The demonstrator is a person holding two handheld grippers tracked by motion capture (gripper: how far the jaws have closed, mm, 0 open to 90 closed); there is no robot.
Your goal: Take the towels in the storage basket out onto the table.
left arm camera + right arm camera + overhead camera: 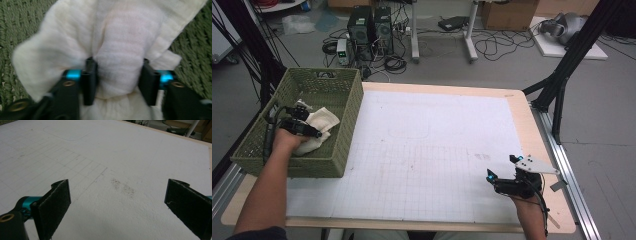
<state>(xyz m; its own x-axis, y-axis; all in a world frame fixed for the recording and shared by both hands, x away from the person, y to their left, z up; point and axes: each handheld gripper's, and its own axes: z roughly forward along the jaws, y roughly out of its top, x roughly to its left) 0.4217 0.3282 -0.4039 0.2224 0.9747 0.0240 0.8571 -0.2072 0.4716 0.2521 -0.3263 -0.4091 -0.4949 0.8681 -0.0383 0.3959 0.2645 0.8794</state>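
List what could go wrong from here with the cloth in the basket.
1. The left gripper pinches only a bunched fold of the white cloth; if lifted, the fold could slip out, or the loose ends could drag.
2. The cloth lies against the woven floor of the green basket; loose fabric might snag on the weave or the wall.
3. The right gripper rests open on the white mat, far from the basket, so nothing steadies the basket if the cloth tugs it.
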